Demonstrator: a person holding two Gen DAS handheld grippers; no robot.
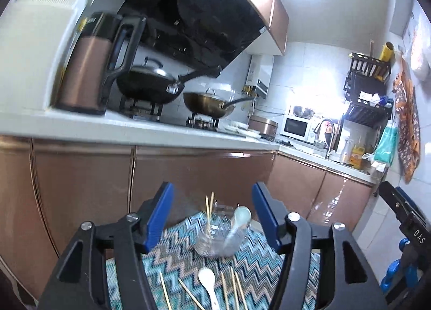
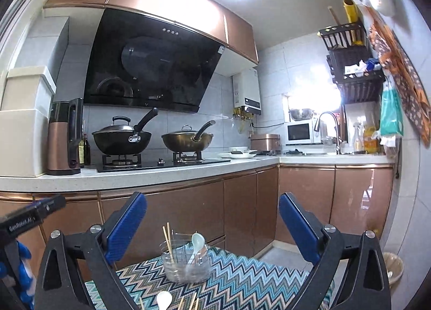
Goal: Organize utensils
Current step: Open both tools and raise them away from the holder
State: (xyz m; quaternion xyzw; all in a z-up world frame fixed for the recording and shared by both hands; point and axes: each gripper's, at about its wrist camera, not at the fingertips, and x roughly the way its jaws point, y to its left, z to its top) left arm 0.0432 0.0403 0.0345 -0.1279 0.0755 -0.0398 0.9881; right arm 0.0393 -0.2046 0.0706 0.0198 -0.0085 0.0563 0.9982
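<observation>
A clear glass jar (image 1: 215, 240) (image 2: 186, 267) stands on a zigzag-patterned cloth (image 1: 175, 256) (image 2: 256, 277). Two chopsticks (image 2: 167, 240) and a white spoon (image 2: 196, 242) lean inside it. On the cloth nearer to me lie another white spoon (image 1: 208, 283) (image 2: 163, 299) and several loose chopsticks (image 1: 234, 288) (image 2: 194, 303). My left gripper (image 1: 212, 188) hangs above and behind the jar, open, nothing between its blue pads. My right gripper (image 2: 212, 199) is also raised above the cloth, open wide and empty.
Copper cabinet doors (image 2: 188, 207) face me below a white counter (image 2: 161, 172) that carries a kettle (image 2: 64, 137), two lidded woks (image 2: 121, 137) on a stove, a microwave (image 2: 299, 132) and a sink tap (image 2: 328, 126). A waste bin (image 2: 393, 267) stands on the floor at right.
</observation>
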